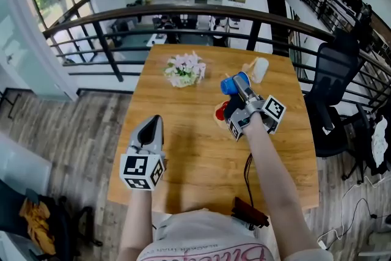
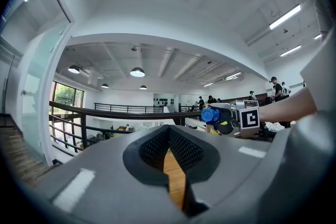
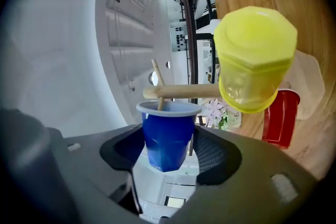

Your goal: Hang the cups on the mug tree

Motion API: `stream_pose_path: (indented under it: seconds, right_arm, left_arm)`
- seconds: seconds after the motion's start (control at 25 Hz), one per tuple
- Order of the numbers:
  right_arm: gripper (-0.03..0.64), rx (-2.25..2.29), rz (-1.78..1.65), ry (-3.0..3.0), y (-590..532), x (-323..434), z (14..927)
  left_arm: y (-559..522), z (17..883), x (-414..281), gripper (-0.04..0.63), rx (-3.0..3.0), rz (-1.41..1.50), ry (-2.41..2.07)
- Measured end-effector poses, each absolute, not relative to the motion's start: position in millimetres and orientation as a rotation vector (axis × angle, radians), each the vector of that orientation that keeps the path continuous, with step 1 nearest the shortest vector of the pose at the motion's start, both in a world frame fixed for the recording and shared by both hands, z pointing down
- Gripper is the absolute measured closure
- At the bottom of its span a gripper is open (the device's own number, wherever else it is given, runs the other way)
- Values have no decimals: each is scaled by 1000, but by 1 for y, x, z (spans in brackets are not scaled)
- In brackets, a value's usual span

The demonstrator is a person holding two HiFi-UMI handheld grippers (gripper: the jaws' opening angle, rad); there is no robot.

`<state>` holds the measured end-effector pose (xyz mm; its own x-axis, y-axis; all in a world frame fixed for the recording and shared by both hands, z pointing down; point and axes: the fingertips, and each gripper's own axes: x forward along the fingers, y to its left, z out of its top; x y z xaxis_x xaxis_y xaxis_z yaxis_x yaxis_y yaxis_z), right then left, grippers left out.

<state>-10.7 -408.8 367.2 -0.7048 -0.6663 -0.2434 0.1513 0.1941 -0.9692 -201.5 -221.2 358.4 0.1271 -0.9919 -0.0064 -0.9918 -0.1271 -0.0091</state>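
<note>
- Blue cup (image 3: 167, 134) gripped by its sides between the jaws of the right hand-held gripper (image 3: 169, 147); a thin peg (image 3: 157, 78) of the mug tree (image 3: 181, 92) enters its mouth
- Yellow cup (image 3: 254, 57) on the tree just beside it; red cup (image 3: 279, 115) beyond, near the tabletop (image 1: 201, 156)
- Left hand-held gripper (image 2: 169, 136) closed on nothing; held level over the tabletop's near left part, well apart from the tree

A light-brown rectangular wooden table (image 1: 201, 162) is seen from above. A small bunch of pink and white flowers (image 1: 184, 69) is stood on it at eleven o'clock. A thin black cable (image 1: 247, 173) is laid at five o'clock, near a dark red-and-black object (image 1: 249, 212) at the near edge. A black metal railing (image 1: 183, 11) is set beyond at twelve o'clock, a black office chair (image 1: 333, 76) at two o'clock.
</note>
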Motion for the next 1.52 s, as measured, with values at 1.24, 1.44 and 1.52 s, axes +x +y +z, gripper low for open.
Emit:
stream_pose_path:
  seconds: [1.24, 1.44, 1.52]
  right_arm:
    - [282, -552, -1469, 1991, -350, 9, 374]
    - [282, -738, -1329, 2219, -332, 22, 391]
    - [284, -827, -1261, 2292, -327, 30, 395]
  left_arm:
    - [-217, 350, -169, 592, -2444, 29, 1926]
    - [-223, 349, -153, 592, -2480, 38, 1871]
    - [-226, 348, -146, 592, -2494, 46, 1852]
